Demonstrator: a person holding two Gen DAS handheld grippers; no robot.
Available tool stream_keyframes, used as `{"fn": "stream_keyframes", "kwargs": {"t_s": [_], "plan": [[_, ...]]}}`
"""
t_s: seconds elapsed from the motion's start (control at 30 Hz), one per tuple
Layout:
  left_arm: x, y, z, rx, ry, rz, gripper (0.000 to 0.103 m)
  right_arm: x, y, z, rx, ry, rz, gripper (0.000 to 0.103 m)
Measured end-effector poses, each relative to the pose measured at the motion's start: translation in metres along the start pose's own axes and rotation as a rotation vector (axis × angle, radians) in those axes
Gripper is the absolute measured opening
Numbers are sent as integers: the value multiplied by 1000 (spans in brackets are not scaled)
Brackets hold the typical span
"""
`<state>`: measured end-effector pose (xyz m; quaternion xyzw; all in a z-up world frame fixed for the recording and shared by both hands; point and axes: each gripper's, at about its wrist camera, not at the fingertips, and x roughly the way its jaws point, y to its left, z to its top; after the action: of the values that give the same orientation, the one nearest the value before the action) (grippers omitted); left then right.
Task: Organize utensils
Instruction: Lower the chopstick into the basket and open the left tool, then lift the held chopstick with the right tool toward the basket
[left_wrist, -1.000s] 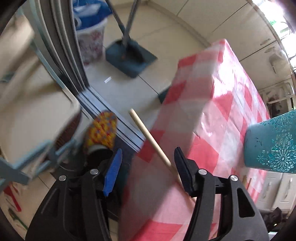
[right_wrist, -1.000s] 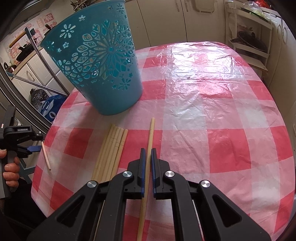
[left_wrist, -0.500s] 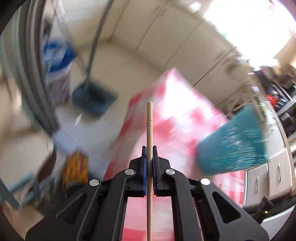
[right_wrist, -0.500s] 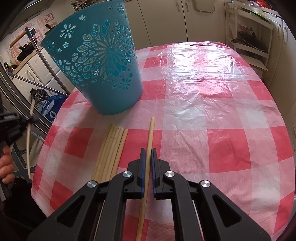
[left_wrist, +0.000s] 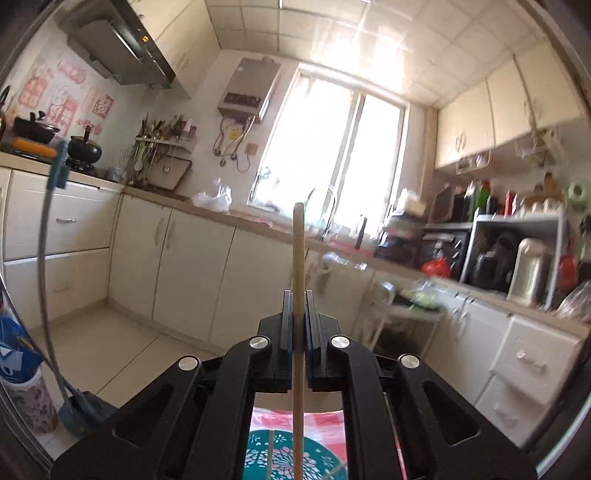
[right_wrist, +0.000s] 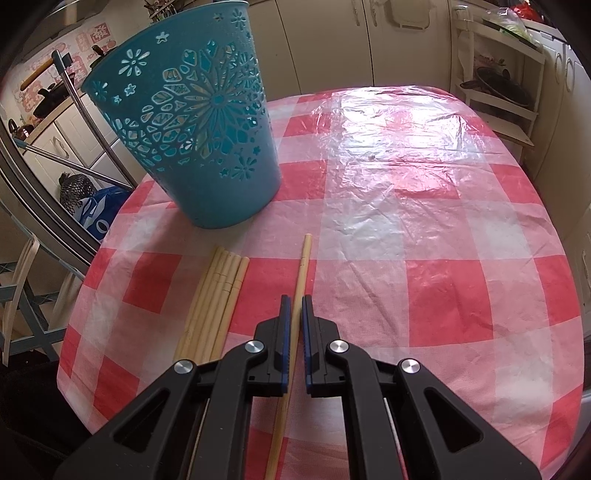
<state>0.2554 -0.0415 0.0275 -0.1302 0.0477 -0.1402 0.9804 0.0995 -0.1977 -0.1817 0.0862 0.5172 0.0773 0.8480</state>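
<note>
While left gripper (left_wrist: 297, 314) pinches chopstick (left_wrist: 298, 258) upright | right gripper (right_wrist: 293, 321) — fingers pressed onto table chopstick (right_wrist: 301, 273)

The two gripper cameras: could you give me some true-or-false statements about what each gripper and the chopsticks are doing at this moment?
1. The left gripper is shut on a pale wooden chopstick. True.
2. The perforated teal plastic basket lies tipped on its side. False: it stands upright on the red-and-white checked tablecloth.
3. A bundle of pale chopsticks lies on the cloth beside the right gripper. True.
4. The single chopstick between the right gripper's fingers is lifted high. False: it lies along the cloth.
</note>
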Motion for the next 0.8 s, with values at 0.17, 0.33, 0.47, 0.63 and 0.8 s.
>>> {"fn": "stream_keyframes", "kwargs": {"t_s": [0.17,0.33,0.47,0.63,0.8], "plan": [[33,-5,-46,72,155,83,6,-2,-6,1,10,1,0,6],[22,14,-76,79,246,111,24,-5,-9,-1,29,11,38,7],[-7,26,-77,79,255,125,52,-6,-8,-1,42,9,55,8],[-50,38,-75,41,226,145,71,-6,-8,-1,59,3,86,12],[-55,64,-90,-36,301,170,76,0,3,0,6,-5,8,12]]}}
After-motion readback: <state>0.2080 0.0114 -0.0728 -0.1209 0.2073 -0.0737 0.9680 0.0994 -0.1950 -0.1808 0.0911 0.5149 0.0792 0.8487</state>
